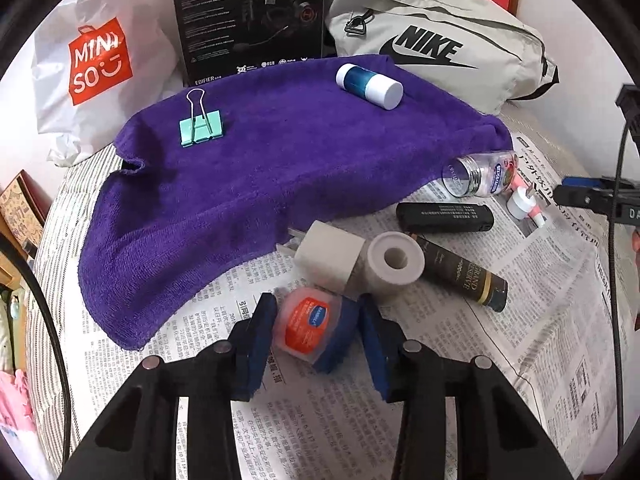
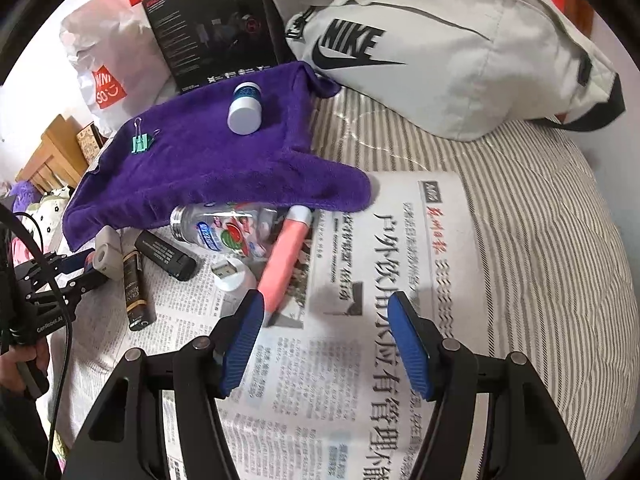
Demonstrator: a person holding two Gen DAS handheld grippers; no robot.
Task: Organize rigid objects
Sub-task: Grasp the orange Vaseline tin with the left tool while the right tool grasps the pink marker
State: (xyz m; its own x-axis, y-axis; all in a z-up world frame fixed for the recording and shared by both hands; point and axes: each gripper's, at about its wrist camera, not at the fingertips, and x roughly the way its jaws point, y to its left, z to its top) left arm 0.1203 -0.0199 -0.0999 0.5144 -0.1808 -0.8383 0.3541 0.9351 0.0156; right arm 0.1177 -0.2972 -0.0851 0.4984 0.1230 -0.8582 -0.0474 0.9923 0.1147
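My left gripper (image 1: 317, 312) is shut on a small pink jar with an orange label (image 1: 306, 330), low over the newspaper (image 1: 520, 320). Just beyond it lie two white tape rolls (image 1: 396, 264), a dark tube (image 1: 464, 276), a black lighter-like case (image 1: 444, 218) and a clear bottle (image 1: 480, 174). On the purple towel (image 1: 260, 160) rest a green binder clip (image 1: 200, 128) and a blue-and-white bottle (image 1: 370, 84). My right gripper (image 2: 328, 340) stands open over the newspaper (image 2: 360, 380) with nothing between its fingers. A pink tube (image 2: 286, 256) lies by its left fingertip, next to the clear bottle (image 2: 224, 232).
A grey Nike bag (image 2: 440, 60), a black headset box (image 1: 248, 16) and a white Miniso bag (image 1: 96, 64) stand behind the towel. Striped bedding (image 2: 540, 240) lies under the newspaper. A small white USB part (image 2: 230, 272) sits near the pink tube.
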